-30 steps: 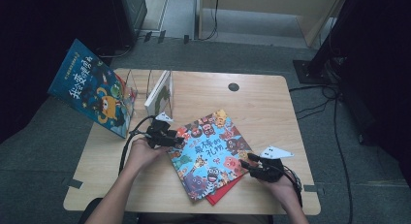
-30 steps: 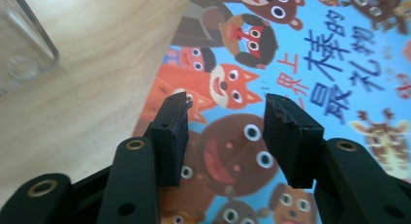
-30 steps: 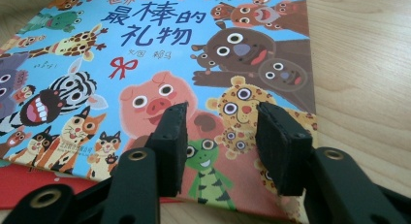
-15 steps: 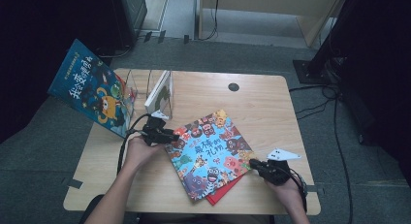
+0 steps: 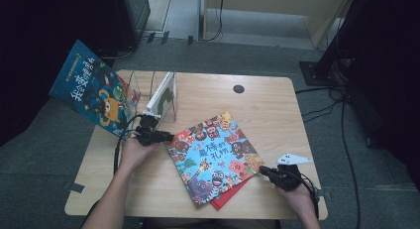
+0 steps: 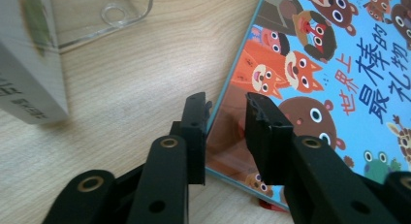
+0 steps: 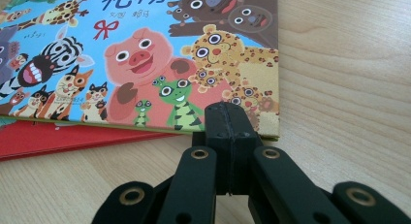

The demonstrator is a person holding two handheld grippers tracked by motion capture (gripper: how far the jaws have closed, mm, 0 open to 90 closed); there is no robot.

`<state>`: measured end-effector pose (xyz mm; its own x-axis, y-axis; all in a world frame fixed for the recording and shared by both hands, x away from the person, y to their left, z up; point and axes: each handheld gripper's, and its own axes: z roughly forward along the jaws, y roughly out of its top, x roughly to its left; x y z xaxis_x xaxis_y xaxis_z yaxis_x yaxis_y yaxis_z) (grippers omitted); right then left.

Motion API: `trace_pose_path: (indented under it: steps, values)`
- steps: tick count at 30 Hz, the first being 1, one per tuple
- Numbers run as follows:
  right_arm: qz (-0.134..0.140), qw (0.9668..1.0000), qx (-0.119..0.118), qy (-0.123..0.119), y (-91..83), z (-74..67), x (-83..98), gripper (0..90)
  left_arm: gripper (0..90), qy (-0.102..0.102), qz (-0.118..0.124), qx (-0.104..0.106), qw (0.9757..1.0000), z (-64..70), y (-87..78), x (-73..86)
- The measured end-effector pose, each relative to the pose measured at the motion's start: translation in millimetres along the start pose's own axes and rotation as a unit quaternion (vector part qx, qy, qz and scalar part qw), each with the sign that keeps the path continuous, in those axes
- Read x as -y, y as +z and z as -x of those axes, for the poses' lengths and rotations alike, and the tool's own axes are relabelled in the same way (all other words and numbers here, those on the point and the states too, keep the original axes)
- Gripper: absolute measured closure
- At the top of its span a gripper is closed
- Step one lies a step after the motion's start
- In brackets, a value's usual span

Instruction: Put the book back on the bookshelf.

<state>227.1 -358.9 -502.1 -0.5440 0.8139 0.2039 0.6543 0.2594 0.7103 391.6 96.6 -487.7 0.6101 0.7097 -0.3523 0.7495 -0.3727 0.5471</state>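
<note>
A: High view first. Left gripper (image 5: 166, 137) at the upper-left corner of the blue picture book (image 5: 214, 157), jaw tips right at that corner. Right gripper (image 5: 263, 171) at the opposite, lower-right corner, tips touching or just short of the edge; hard to tell which from up here.

B: And under the book?

A: A red book (image 5: 229, 195), peeking out along the bottom edge. Beyond the left gripper, a white book (image 5: 161, 96) standing in a clear rack (image 5: 148, 85), and a dark blue book (image 5: 94, 94) hanging off the table (image 5: 267, 110) edge.

B: Left gripper view?

A: 2 jaws parted, with a gap between them, just been closing. Corner edge of the blue picture book (image 6: 339, 78) straight ahead of that gap, cover spreading away to the right of the right-hand jaw. Pads not pressing on it. White book (image 6: 29, 73) off to the left of the jaws, clear rack (image 6: 106, 15) base beyond it.

B: Right gripper view?

A: Jaws fully together, pads meeting face to face, nothing between them. Blue picture book (image 7: 145, 54) just beyond the tips, its near corner right at them, cover stretching away up and left. Red book (image 7: 58, 136) showing beneath, left of the jaws. Bare table (image 7: 349, 88) to the right.
</note>
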Motion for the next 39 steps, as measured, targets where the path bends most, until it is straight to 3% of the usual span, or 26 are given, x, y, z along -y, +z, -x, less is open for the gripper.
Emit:
trace_pose_path:
  steps: [8,17,24,32,39]
  values:
    - [0.001,1.0,-0.001,-0.002,-0.1,1.2,-0.2,90.0,69.3,0.002,0.0,-0.007,1.0,3.0,0.7,-0.1]
    - [0.004,0.9999,0.013,0.01,0.3,9.2,-1.0,90.0,70.5,0.001,-0.006,0.001,1.0,8.5,0.1,4.0]
    - [0.011,0.9992,0.022,0.03,3.0,20.6,-5.6,89.8,70.5,-0.002,-0.01,0.007,0.9999,17.3,-3.8,14.7]
    - [0.016,0.998,0.027,0.055,8.7,35.9,-14.2,90.0,69.7,-0.023,-0.003,0.026,0.9994,22.9,-8.1,27.9]
    - [0.02,0.9977,0.034,0.056,14.8,43.4,-21.4,90.0,69.7,-0.029,-0.006,0.037,0.9989,29.6,-12.8,39.6]
